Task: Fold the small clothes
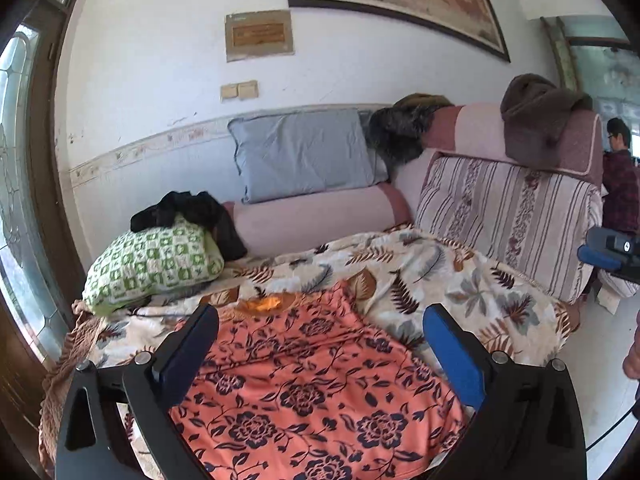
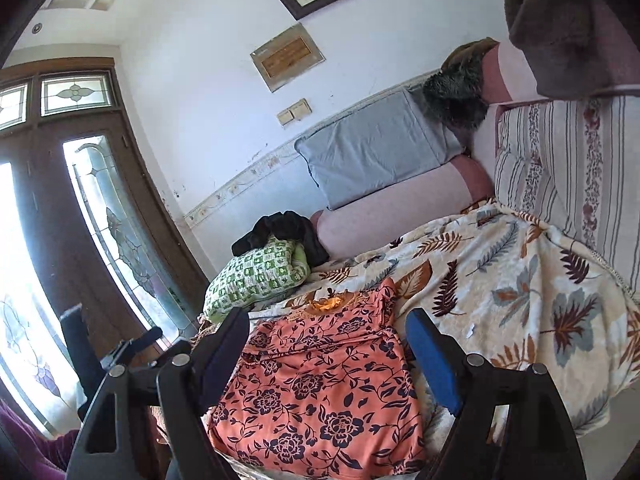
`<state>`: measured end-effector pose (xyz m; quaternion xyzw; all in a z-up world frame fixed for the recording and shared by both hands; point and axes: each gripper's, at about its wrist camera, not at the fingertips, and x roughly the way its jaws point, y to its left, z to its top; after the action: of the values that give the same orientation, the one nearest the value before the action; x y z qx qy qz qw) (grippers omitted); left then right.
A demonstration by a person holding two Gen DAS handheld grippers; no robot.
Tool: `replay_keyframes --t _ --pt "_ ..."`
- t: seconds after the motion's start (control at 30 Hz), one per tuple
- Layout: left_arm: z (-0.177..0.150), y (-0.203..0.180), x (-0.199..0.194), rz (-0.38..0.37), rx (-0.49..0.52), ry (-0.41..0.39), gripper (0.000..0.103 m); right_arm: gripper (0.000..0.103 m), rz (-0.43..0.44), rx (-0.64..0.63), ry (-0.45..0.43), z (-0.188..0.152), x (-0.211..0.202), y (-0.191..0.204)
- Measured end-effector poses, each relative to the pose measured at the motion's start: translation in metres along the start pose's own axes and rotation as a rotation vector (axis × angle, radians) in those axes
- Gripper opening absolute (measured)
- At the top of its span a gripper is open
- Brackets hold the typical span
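A coral top (image 1: pixel 312 392) (image 2: pixel 320 392) printed with dark flowers is spread flat on a leaf-patterned blanket (image 1: pixel 460 280) (image 2: pixel 520 280), its neckline, with a yellow-orange lining, turned toward the wall. In the right wrist view a sleeve is seen folded in along the top's right edge.

The left gripper (image 1: pixel 320 344) is held over the top, its fingers spread wide with nothing between them; whether the tips touch the cloth cannot be told. The right gripper (image 2: pixel 328 348) is likewise held over the top, its fingers wide apart and empty.

Beyond the top's neckline, to the left, a green checked pillow (image 1: pixel 152 264) (image 2: pixel 256 276) is seen on the blanket, with a black garment (image 1: pixel 192 212) (image 2: pixel 284 232) draped over it. Farther behind the top a grey pillow (image 1: pixel 304 152) (image 2: pixel 376 148) is propped against the wall on a pink bolster (image 1: pixel 316 216) (image 2: pixel 400 208). To the right of the top, across the blanket, a striped cushion (image 1: pixel 508 216) (image 2: pixel 568 168) stands upright, and a brown blanket (image 1: pixel 536 112) (image 2: pixel 560 24) is draped above it.
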<state>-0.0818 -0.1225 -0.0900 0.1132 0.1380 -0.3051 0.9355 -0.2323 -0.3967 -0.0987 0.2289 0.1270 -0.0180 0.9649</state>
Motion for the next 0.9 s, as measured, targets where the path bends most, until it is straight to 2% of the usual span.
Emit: replay_keyframes --t 0.17,0.3,0.43,0.57,0.73,0.83,0.9 --pt "0.036 -0.017 -0.002 -0.072 -0.012 -0.061 0.102 0.083 0.003 -0.067 -0.031 0.006 -0.028 0.025" --pt "0.047 -0.019 -0.003 -0.066 -0.024 -0.119 0.102 0.083 -0.009 -0.128 -0.089 0.013 -0.049 0.042" --pt "0.042 -0.011 -0.001 -0.014 -0.015 -0.134 0.103 0.083 0.004 -0.127 -0.128 0.023 -0.053 0.048" --pt "0.03 0.018 0.003 0.075 -0.05 -0.099 0.103 0.083 0.037 -0.123 -0.13 0.026 -0.035 0.053" --pt "-0.018 0.078 -0.003 0.289 -0.07 -0.011 0.103 0.084 0.081 -0.089 -0.069 0.018 0.021 0.047" --pt "-0.064 0.124 -0.008 0.442 -0.093 0.107 0.103 0.084 0.093 0.016 0.016 0.005 0.071 0.03" --pt "-0.098 0.155 -0.012 0.499 -0.134 0.208 0.103 0.084 0.097 0.065 0.075 -0.006 0.101 0.023"
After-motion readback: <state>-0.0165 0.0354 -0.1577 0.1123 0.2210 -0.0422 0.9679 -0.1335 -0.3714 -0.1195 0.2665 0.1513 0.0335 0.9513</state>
